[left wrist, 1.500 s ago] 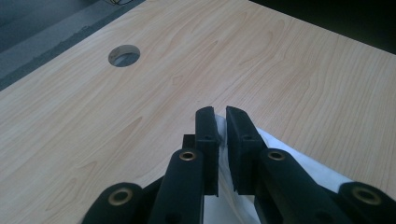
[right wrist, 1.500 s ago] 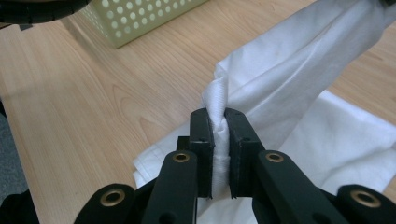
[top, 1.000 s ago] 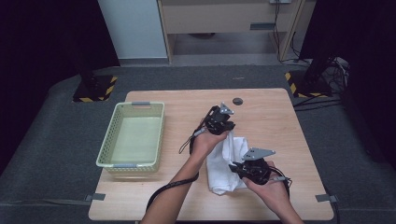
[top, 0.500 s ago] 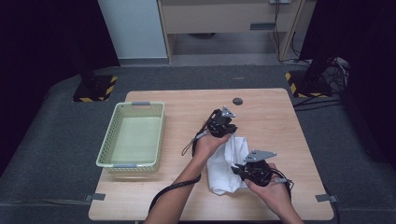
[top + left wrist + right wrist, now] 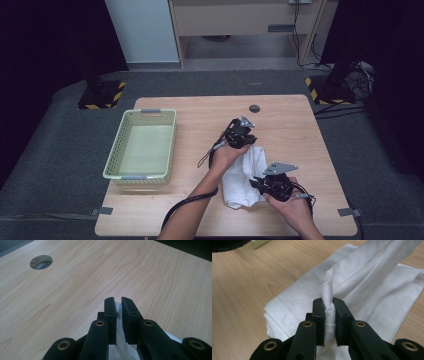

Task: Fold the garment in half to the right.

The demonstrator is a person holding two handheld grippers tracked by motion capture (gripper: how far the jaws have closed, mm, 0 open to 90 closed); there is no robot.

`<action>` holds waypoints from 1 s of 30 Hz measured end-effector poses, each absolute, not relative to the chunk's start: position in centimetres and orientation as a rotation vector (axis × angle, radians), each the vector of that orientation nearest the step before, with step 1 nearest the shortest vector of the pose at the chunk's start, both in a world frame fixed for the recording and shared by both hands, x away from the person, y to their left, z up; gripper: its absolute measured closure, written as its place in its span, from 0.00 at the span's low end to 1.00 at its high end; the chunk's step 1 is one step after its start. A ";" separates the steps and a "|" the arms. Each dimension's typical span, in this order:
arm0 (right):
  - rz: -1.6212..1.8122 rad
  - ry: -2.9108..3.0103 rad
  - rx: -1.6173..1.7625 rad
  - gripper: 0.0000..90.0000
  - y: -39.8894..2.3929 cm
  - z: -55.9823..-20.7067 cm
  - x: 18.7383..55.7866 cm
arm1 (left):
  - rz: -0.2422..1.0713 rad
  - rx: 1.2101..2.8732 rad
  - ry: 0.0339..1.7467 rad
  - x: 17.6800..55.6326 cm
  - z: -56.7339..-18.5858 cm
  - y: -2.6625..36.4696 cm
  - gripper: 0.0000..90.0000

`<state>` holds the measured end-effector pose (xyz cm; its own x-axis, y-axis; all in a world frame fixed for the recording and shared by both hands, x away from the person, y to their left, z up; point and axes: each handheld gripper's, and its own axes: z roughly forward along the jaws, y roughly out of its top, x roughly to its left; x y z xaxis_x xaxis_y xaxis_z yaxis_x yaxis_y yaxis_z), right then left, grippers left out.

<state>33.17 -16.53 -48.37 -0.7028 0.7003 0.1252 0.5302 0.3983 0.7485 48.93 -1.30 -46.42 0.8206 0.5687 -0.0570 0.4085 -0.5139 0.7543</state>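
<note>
A white cloth (image 5: 240,175) lies bunched and folded on the wooden table (image 5: 290,125), right of centre. My left gripper (image 5: 240,134) is at the cloth's far end, shut on its edge; the white cloth (image 5: 119,315) shows between the jaws in the left gripper view. My right gripper (image 5: 256,183) is at the near right side, shut on a pinched ridge of the white cloth (image 5: 374,280) and lifting it into a taut fold. In the right gripper view my right gripper (image 5: 329,302) has fabric squeezed between its jaws.
A pale green plastic basket (image 5: 142,145) stands on the table's left half with nothing in it. A round cable hole (image 5: 255,108) sits near the far edge, and the same cable hole (image 5: 41,262) appears in the left gripper view. Dark floor surrounds the table.
My left gripper has shifted slightly toward me and down over the cloth's far end. The right gripper has barely moved.
</note>
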 end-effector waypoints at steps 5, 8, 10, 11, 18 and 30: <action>1.183 2.451 1.097 0.89 -16.5 -48.4 33.2 | 0.252 2.181 0.714 48.9 -46.5 -1.5 0.92; 1.177 2.454 1.104 0.89 -16.6 -48.6 33.2 | 0.265 2.170 0.711 48.8 -46.4 -1.6 0.85; 1.174 2.454 1.110 0.89 -16.7 -48.7 33.2 | 0.289 2.162 0.711 48.6 -46.3 -1.7 0.72; 1.169 2.453 1.116 0.89 -16.8 -49.0 33.2 | 0.295 2.152 0.713 48.5 -46.1 -1.6 0.67; 1.164 2.446 1.134 0.87 -17.1 -49.4 32.9 | 0.319 2.102 0.721 47.5 -44.4 -0.5 0.59; 1.192 2.393 1.242 0.81 -19.5 -50.4 32.0 | 0.366 2.110 0.739 45.7 -43.9 3.6 0.57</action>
